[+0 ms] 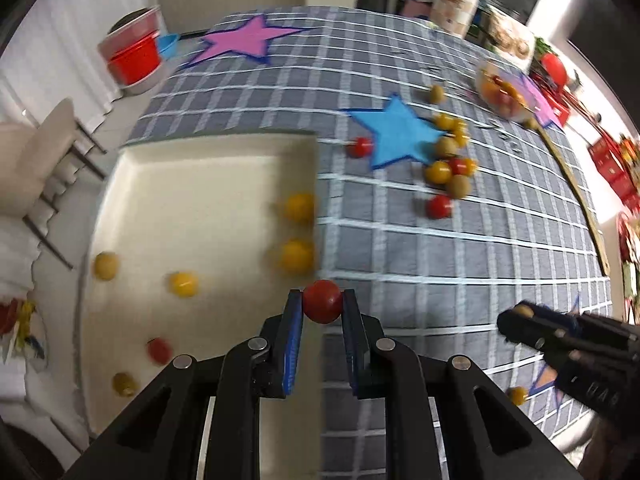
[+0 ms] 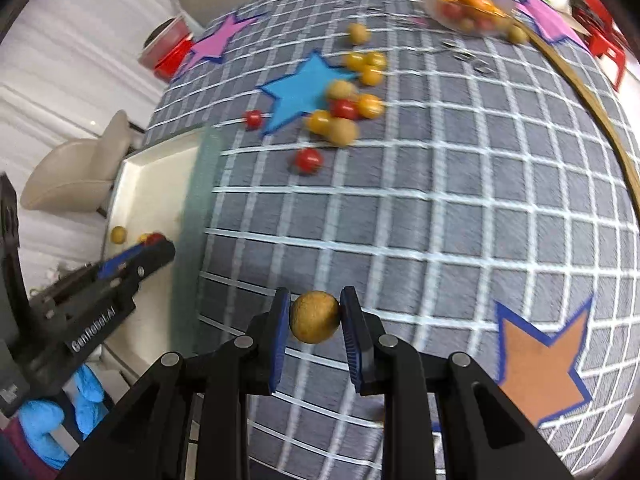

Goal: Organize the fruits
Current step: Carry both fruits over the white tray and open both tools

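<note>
Right now the left tongs are clamping a red cherry tomato between their blue pads, hanging over the near right edge of a cream square tray that is sitting on the desk. Inside the tray several yellow cherry tomatoes are lying scattered, along with one red one near the front.

Meanwhile the right tongs are gripping a brownish-yellow round fruit, pads pressing on both its sides, above the grey checked cloth covering the desk. An orange star patch is showing just to the right of them.

Farther out on the cloth, a loose pile of yellow, red and tan fruits is resting beside and partly on a blue star patch, with a lone red tomato lying nearer and another by the star's left point. Beyond that, a clear bowl is holding more fruit near the far edge. A hand in a blue glove is holding the left tool at the lower left of the right wrist view.
</note>
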The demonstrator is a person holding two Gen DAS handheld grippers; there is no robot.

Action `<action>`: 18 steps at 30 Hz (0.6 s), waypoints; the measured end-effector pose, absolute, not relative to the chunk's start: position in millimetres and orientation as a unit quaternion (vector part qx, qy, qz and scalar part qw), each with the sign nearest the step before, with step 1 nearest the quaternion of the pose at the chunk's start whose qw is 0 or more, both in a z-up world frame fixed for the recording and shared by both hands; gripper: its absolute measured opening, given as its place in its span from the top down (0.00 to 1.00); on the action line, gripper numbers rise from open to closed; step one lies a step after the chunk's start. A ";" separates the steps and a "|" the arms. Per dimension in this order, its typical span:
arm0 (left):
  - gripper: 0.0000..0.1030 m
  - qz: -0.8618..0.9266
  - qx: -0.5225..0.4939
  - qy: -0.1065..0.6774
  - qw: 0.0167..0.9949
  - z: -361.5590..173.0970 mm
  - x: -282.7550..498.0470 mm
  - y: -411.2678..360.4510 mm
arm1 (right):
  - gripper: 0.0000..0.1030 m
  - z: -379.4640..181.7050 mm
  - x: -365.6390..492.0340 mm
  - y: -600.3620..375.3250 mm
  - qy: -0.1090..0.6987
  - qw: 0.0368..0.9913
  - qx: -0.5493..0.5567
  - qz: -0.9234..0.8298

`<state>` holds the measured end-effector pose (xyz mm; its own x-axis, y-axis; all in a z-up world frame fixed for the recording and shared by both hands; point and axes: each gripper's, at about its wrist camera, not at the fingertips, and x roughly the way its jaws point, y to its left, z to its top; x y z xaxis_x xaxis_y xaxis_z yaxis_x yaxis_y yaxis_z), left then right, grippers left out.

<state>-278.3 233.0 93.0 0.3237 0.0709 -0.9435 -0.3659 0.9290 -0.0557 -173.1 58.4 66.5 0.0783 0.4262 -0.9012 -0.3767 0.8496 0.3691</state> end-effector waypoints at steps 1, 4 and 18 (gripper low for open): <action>0.80 0.143 -0.133 0.564 0.802 92.6 -282.1 239.0 | 0.73 68.3 -172.2 67.4 0.620 0.732 0.016 0.281; 0.80 0.172 -0.143 0.559 0.799 91.8 -297.0 265.4 | 0.73 72.3 -169.8 89.9 0.618 0.727 0.009 0.300; 0.80 0.245 -0.147 0.565 0.774 56.2 -324.9 356.2 | 0.73 70.7 -168.5 218.4 0.603 0.704 -0.038 0.373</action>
